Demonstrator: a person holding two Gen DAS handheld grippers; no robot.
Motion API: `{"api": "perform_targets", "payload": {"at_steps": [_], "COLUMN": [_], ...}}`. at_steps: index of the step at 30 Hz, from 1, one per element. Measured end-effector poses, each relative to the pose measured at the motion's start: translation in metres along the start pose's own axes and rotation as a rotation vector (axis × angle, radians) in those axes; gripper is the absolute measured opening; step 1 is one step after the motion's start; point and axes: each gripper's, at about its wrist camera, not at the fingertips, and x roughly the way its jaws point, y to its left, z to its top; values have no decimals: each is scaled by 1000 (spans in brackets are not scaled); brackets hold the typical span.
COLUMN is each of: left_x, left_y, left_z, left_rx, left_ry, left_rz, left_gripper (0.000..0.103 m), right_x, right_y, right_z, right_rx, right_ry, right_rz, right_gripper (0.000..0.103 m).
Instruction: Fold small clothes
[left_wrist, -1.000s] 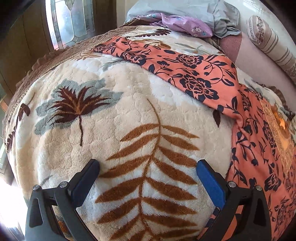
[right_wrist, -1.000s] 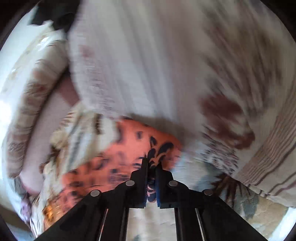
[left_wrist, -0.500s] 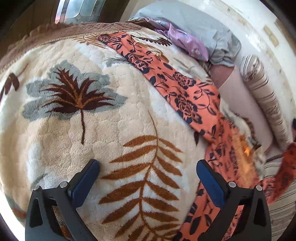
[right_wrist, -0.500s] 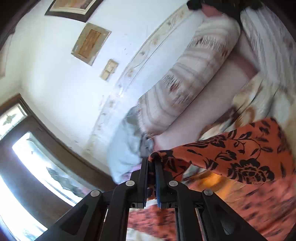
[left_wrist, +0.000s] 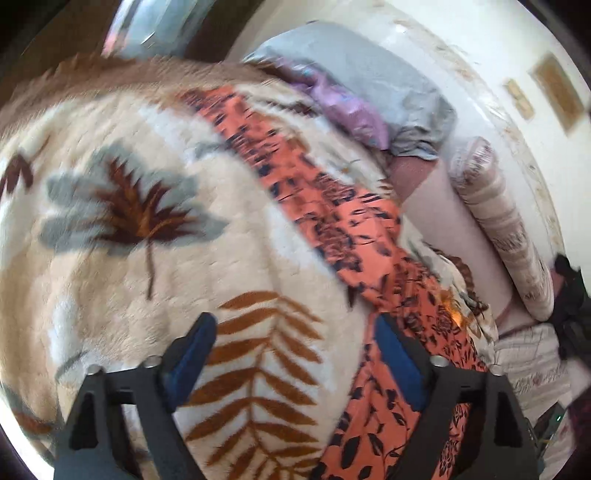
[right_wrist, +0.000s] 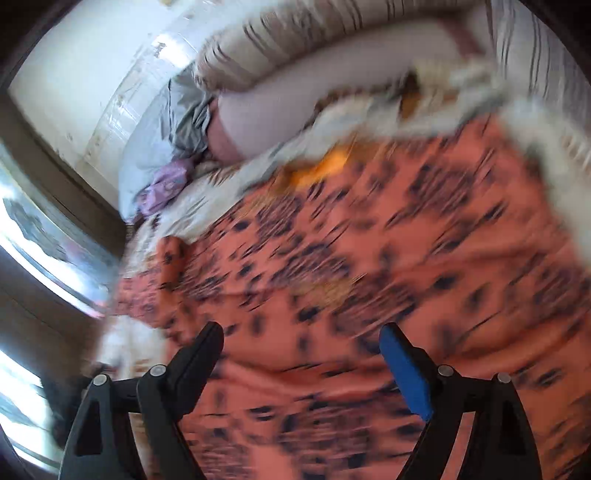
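Orange floral garment: lies on the blanket of the bed, long axis running from 11 o'clock to 5 o'clock in the left view. Left hand-held gripper: wide open, empty. Right hand-held gripper: wide open, empty, above the garment.

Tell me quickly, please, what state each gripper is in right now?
Left gripper: open, holding nothing, over the leaf-print blanket.
Right gripper: open, holding nothing, above the orange floral garment.
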Motion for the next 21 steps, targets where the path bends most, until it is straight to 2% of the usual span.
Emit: {"api": "perform_targets", "payload": {"at_steps": [1, 2, 5, 6, 7, 10, 12, 14, 16, 18, 21], "left_x": [-4, -6, -8, -3, 5, 58, 102, 150, 178, 189, 185], "left_y": [-15, -33, -90, -111, -130, -168, -177, -173, -162, -150, -147], "left_z": [-1, -2, -7, -5, -2, 11, 15, 10, 1, -7, -11], "left_rx": [58, 119, 230, 253, 249, 135, 53, -47, -120, -174, -200], "left_ry": [-8, 2, 51, 76, 108, 240, 323, 435, 502, 504, 465], "left_rz": [-23, -77, -220, -261, -301, -394, -372, -325, -278, -228, -242], "left_gripper": [83, 83, 84, 84, 85, 85, 85, 84, 84, 83, 83], "right_x": [-4, -5, 9, 9, 1, -5, -7, -6, -5, -5, -7], "right_y": [-8, -17, -60, -72, -76, -85, -91, -94, -96, -97, -99], "right_z": [4, 6, -14, -29, -37, -33, -36, -37, -37, -38, -38], "right_rx": [-38, -52, -14, -23, -44, 1, 21, 37, 46, 51, 63], "right_ry": [-38, -49, 17, 0, -67, -70, -86, -100, -108, -113, -120], "right_rz": [-52, -72, -112, -85, -50, 3, 38, 69, 86, 96, 118], "right_gripper": [89, 89, 89, 90, 90, 91, 91, 91, 91, 91, 91]}}
